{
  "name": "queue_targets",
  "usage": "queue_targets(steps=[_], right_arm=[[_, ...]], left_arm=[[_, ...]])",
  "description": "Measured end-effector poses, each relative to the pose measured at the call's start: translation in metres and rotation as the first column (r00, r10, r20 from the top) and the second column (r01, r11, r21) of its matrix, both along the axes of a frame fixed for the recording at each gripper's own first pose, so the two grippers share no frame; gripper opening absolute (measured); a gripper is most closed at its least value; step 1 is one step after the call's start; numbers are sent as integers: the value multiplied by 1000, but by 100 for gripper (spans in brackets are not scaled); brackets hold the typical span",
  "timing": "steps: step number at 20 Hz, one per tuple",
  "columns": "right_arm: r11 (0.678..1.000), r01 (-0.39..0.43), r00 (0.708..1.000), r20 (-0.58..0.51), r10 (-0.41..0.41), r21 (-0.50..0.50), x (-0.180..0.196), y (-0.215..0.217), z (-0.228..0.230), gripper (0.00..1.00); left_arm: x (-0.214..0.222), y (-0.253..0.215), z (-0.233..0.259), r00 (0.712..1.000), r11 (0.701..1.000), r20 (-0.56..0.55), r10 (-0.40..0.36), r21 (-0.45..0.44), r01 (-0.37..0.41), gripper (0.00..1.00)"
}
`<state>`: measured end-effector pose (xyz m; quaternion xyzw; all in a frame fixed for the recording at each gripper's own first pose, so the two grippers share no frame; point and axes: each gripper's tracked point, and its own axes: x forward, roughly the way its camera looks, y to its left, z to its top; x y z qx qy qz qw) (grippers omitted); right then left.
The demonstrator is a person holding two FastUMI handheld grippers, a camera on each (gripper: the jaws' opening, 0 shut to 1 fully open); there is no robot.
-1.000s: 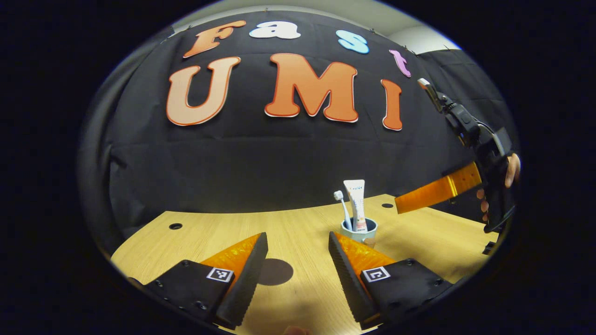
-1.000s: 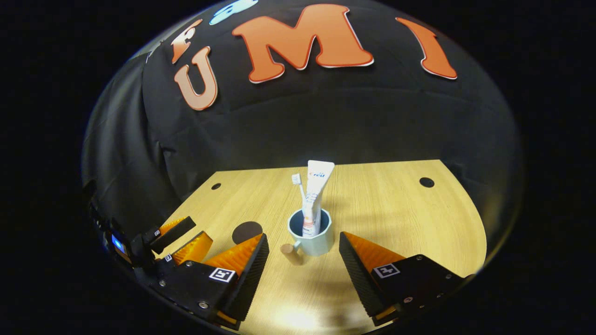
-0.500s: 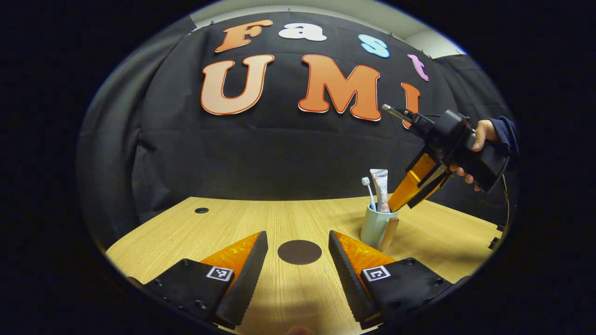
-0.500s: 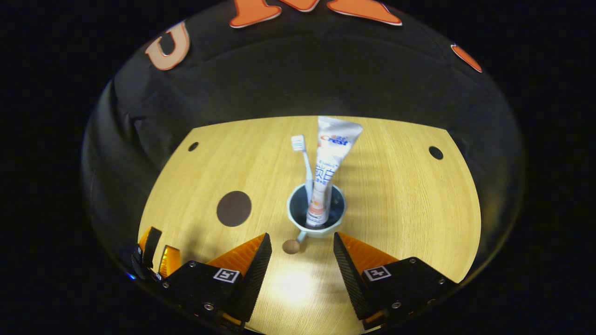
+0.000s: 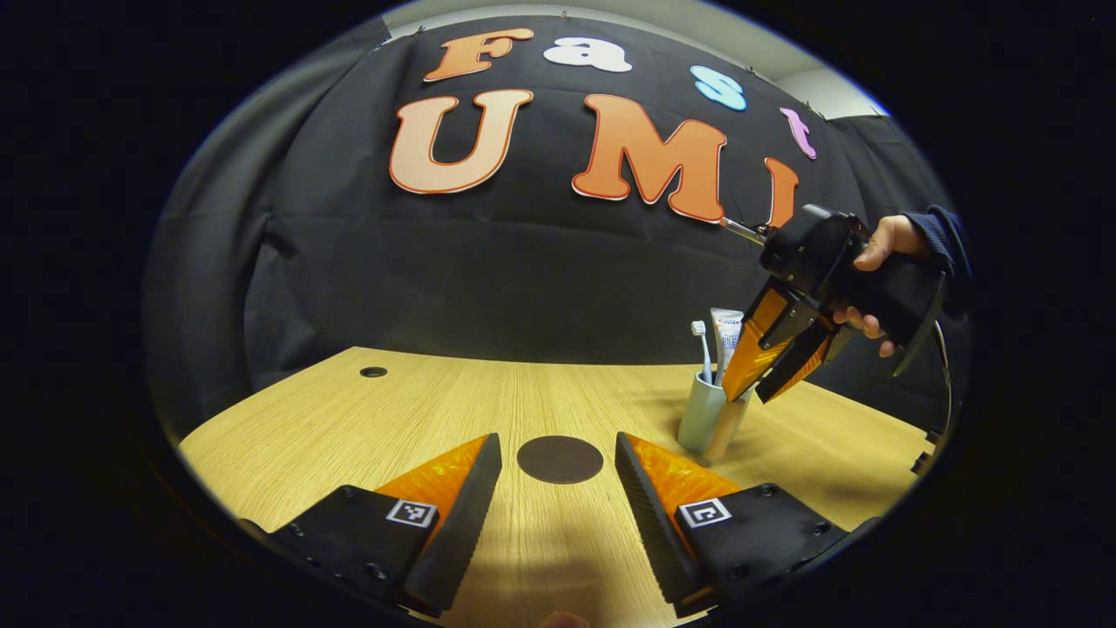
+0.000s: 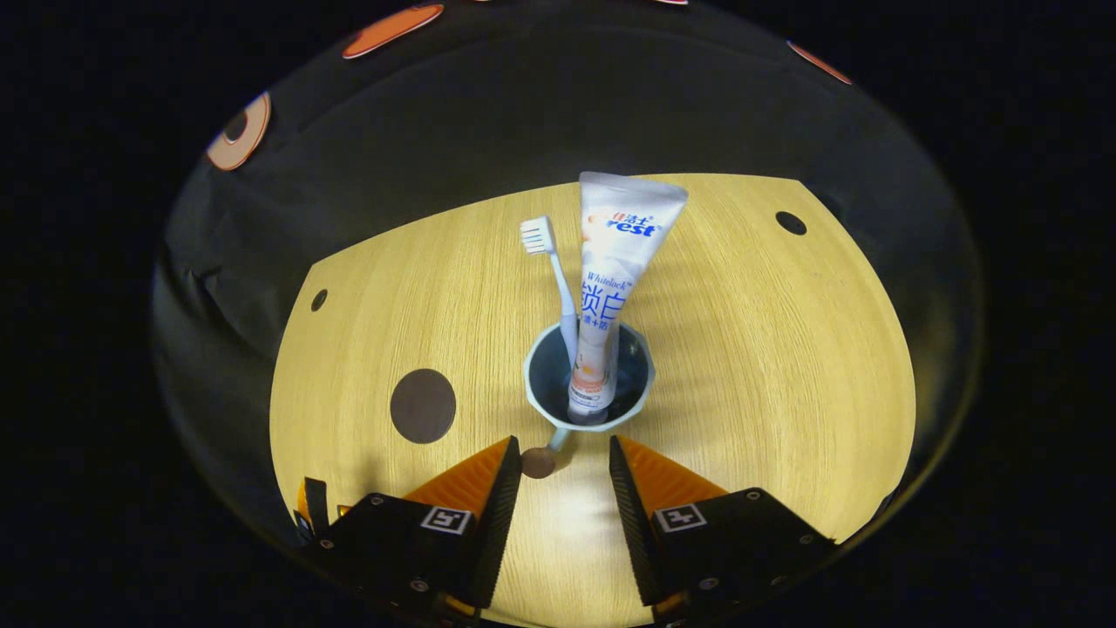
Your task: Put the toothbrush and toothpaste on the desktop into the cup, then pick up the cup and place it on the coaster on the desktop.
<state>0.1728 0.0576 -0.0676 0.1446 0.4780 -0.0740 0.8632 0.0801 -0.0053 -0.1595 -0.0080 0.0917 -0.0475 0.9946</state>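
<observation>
1. We find the pale blue-green ceramic cup [image 6: 589,384] standing on the light wooden desktop [image 6: 767,349], just ahead of the right gripper [image 6: 562,453]. It holds the white toothbrush [image 6: 549,270] and the white toothpaste tube [image 6: 615,279], both upright.
2. The right gripper's jaws are parted; the cup's wooden handle knob [image 6: 538,462] sits between its fingertips, contact unclear.
3. The left gripper [image 5: 558,453] is open and empty, with the dark round coaster [image 5: 560,460] directly ahead of it.
4. The left gripper view adds a hand [image 5: 876,262] holding the right gripper above the cup.
</observation>
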Motion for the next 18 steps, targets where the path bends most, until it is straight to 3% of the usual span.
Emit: queue_targets(steps=[6, 8, 9, 10, 18], right_arm=[[998, 56, 997, -45, -55, 13, 4, 9, -8, 47], [999, 40, 995, -86, -42, -24, -4, 12, -21, 46], [999, 29, 994, -105, -33, -36, -6, 15, -27, 53], [999, 28, 993, -112, -31, -34, -5, 18, -33, 44], [992, 99, 981, -158, -109, -73, 0, -15, -66, 40]], left_arm=[[2, 2, -13, 1000, 1000, -11, -2, -25, 1, 86], [4, 3, -11, 1000, 999, -2, -1, -37, 1, 86], [3, 4, -14, 1000, 999, 1, -2, -41, 2, 86], [2, 5, -15, 1000, 999, 0, -2, -42, 2, 86], [0, 11, -18, 1000, 998, -3, 10, -55, -11, 86]])
